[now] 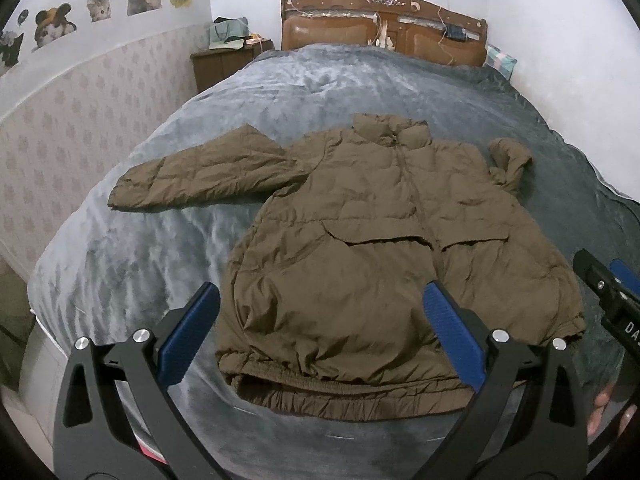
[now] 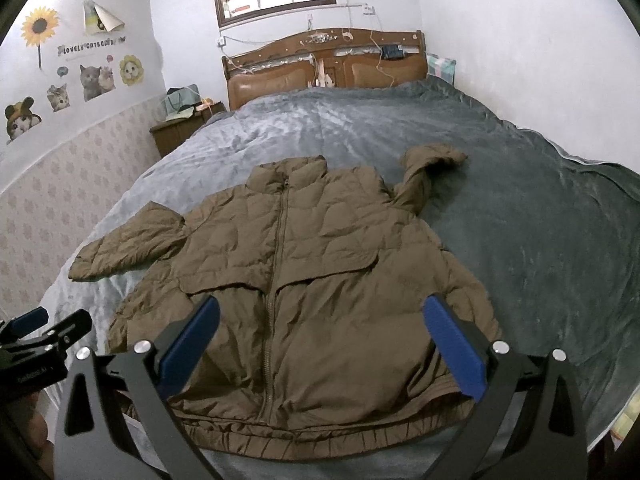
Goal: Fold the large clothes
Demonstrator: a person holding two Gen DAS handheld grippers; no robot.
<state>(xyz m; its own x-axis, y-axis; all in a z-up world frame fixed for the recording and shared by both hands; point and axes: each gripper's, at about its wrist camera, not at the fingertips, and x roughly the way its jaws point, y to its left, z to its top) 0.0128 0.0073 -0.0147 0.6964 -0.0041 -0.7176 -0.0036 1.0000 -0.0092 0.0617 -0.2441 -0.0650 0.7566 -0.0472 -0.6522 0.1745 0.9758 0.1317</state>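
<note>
The jacket (image 2: 304, 300) lies face up and zipped on the bed (image 2: 520, 216), hem toward me, collar toward the headboard (image 2: 326, 66). It is an olive-brown puffer with quilted stitching across the chest, two flap seams at mid-body and a gathered elastic hem. The left sleeve (image 1: 200, 176) extends flat and straight toward the wall side. The right sleeve (image 2: 424, 172) is bent and bunched beside the shoulder, its cuff curled over. The shell fabric is thin, crinkled and slightly shiny.

The nightstand (image 2: 180, 130) beside the headboard carries a pale green bag (image 2: 182, 102) and some small items I cannot identify.

The blanket (image 1: 320, 84) covering the bed is grey plush with a soft, mottled nap. The headboard is carved wood with brown padded panels. Cat stickers (image 2: 96, 80) are on the wall above patterned wallpaper.

My left gripper (image 1: 320, 340) hangs above the hem with jaws spread wide, grasping nothing; its blue pads (image 1: 452, 340) are ribbed. My right gripper (image 2: 320, 344) is likewise released, jaws apart over the lower front of the jacket.
</note>
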